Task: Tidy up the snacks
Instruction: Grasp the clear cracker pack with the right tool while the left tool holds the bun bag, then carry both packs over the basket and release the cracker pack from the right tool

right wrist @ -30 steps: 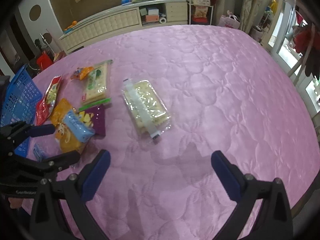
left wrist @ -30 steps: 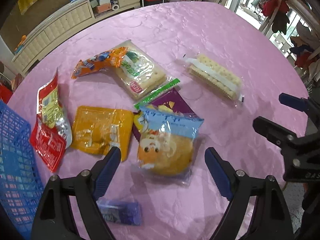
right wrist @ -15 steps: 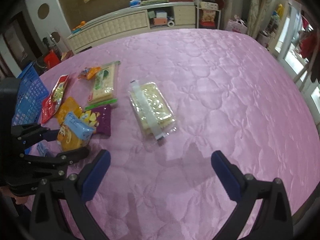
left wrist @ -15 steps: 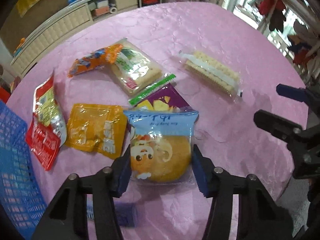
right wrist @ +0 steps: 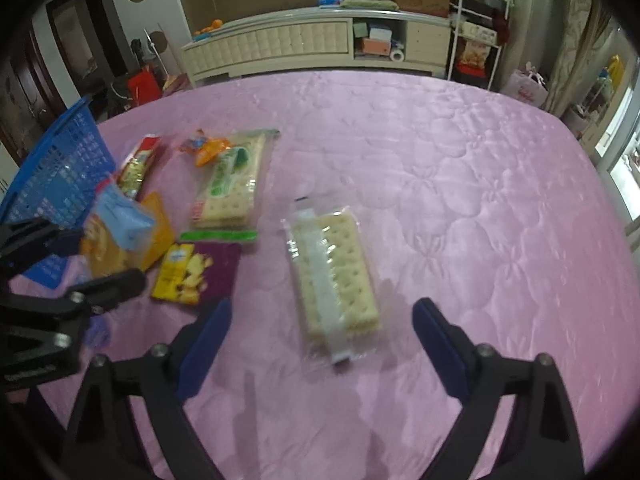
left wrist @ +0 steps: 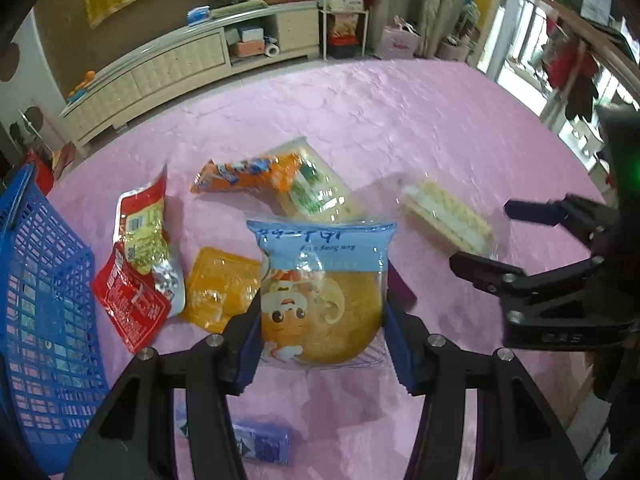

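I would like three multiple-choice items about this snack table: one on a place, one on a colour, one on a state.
1. Where is the basket, seen from the left wrist?
A. left edge
B. far right
C. table centre

2. What colour is the tablecloth?
A. green
B. pink
C. white

3. What is the left gripper doing?
A. hanging open
B. shut on nothing
C. gripping the bun packet

Answers:
1 A, blue mesh fills the left side.
2 B, pink quilted fabric.
3 C, both jaws press the packet's sides.

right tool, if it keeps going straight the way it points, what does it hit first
Most likely the clear cracker pack, lying between the open right tool's fingers; otherwise the pink table cover. Depth is unclear.
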